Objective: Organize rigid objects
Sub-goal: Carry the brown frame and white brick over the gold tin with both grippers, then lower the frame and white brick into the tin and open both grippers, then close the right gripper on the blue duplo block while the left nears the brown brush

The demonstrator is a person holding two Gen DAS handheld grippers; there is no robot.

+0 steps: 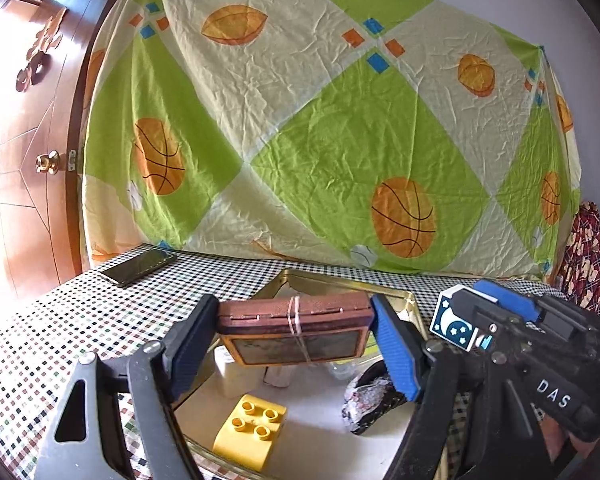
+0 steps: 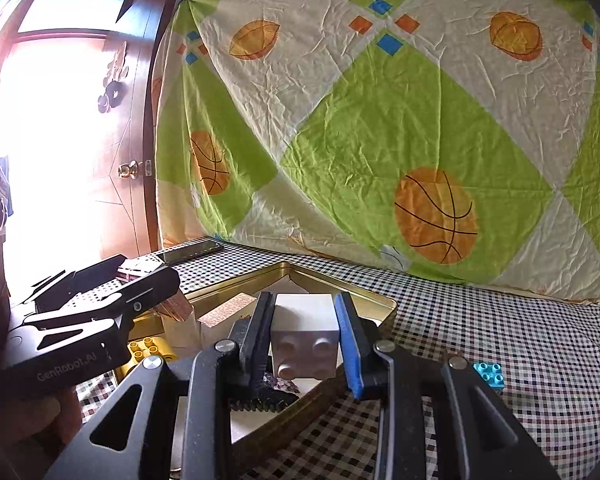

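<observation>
My left gripper (image 1: 295, 330) is shut on a brown box bound with a rubber band (image 1: 294, 326) and holds it above a gold tin tray (image 1: 340, 284). In the tray lie a yellow brick (image 1: 250, 426), a white block (image 1: 232, 372) and a dark rough lump (image 1: 370, 398). My right gripper (image 2: 305, 334) is shut on a white studded brick (image 2: 305, 340) above the tray's near corner (image 2: 380, 304). The right gripper also shows at the right of the left wrist view (image 1: 500, 332), and the left gripper (image 2: 100, 300) at the left of the right wrist view.
A phone (image 1: 138, 266) lies at the back left of the checkered tablecloth. A small cyan brick (image 2: 489, 374) lies on the cloth right of the tray. A basketball-print sheet (image 1: 320, 120) hangs behind. A wooden door (image 1: 32, 160) stands at the left.
</observation>
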